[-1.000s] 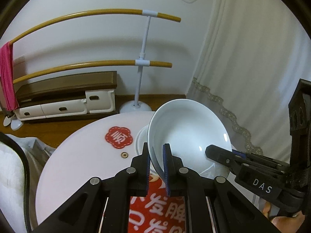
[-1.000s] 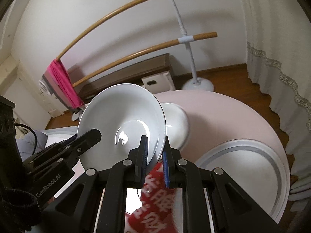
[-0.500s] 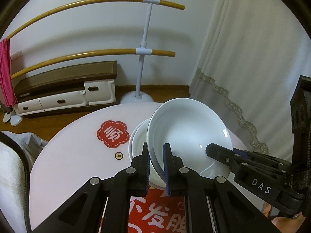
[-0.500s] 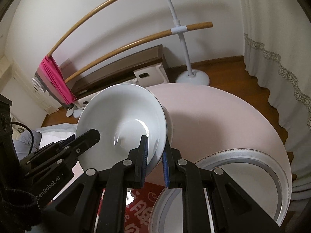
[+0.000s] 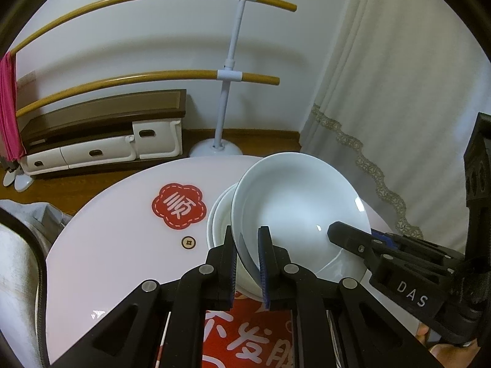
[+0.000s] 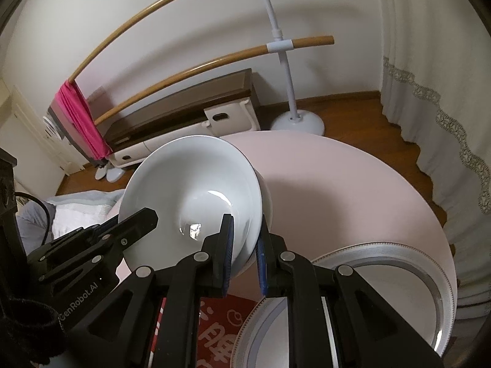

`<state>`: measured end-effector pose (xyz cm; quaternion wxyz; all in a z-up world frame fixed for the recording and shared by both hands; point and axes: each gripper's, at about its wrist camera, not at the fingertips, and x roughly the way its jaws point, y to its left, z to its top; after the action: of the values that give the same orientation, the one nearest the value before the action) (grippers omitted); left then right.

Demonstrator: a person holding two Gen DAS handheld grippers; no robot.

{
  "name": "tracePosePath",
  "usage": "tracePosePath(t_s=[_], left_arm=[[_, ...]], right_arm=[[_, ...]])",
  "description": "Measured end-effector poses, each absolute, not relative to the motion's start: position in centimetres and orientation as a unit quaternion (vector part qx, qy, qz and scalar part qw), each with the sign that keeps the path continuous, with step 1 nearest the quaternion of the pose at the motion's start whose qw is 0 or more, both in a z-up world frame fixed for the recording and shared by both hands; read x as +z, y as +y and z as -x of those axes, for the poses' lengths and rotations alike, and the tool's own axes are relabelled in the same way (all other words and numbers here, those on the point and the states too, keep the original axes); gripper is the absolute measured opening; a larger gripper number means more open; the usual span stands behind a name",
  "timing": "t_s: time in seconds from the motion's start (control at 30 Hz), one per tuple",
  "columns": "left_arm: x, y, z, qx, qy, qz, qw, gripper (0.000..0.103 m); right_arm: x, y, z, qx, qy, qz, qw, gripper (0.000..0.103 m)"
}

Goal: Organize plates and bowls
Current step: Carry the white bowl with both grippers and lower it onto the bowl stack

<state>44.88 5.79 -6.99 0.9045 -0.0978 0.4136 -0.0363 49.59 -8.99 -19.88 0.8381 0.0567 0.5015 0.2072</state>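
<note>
Both grippers hold one white bowl (image 5: 294, 205) by opposite rims. My left gripper (image 5: 247, 245) is shut on its near-left rim. My right gripper (image 6: 244, 233) is shut on the other rim; it shows in the left wrist view (image 5: 353, 236) at the right. The held bowl (image 6: 190, 190) is tilted and sits partly in a second white bowl (image 5: 219, 214) standing on the round white table (image 5: 122, 245). The lower bowl's rim (image 6: 266, 196) shows just behind the held one. A large white plate (image 6: 383, 291) with a grey patterned rim lies on the table at the right.
A red flower sticker (image 5: 178, 206) and a red printed mat (image 5: 245, 334) lie on the table. Beyond the table stand a white-poled rack (image 5: 227, 73) with wooden bars, a low brown cabinet (image 5: 101, 119), a pink cloth (image 6: 81, 116) and a white curtain (image 5: 399, 92).
Both grippers carried the held bowl forward and down over the second bowl, which is now mostly covered by it. Both stayed shut on the bowl.
</note>
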Motion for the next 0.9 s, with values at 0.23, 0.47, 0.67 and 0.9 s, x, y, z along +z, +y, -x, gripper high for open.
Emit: tracePosePath(t_s=[0.23,0.47,0.67,0.9], left_arm=[[-7.3,6.2,-45.0,-0.038,0.414,0.103,0.903,0.009],[-7.5,6.2,-45.1,-0.043,0.414,0.103,0.903,0.009],[-7.8,6.3,-45.2,-0.042,0.414,0.104,0.903,0.01],[-8.1,6.3,-45.2,-0.04,0.418,0.1,0.902,0.009]], right_arm=[[-19.4,-8.4,-49.1,0.194,0.496,-0.031,0.846,0.014],[-19.6,-8.3,-49.3,0.188,0.506,-0.039,0.841,0.016],[-19.6,-8.2,-49.5,0.183,0.506,-0.039,0.842,0.016],[-19.7,-8.6,-49.7,0.175,0.508,-0.049,0.842,0.017]])
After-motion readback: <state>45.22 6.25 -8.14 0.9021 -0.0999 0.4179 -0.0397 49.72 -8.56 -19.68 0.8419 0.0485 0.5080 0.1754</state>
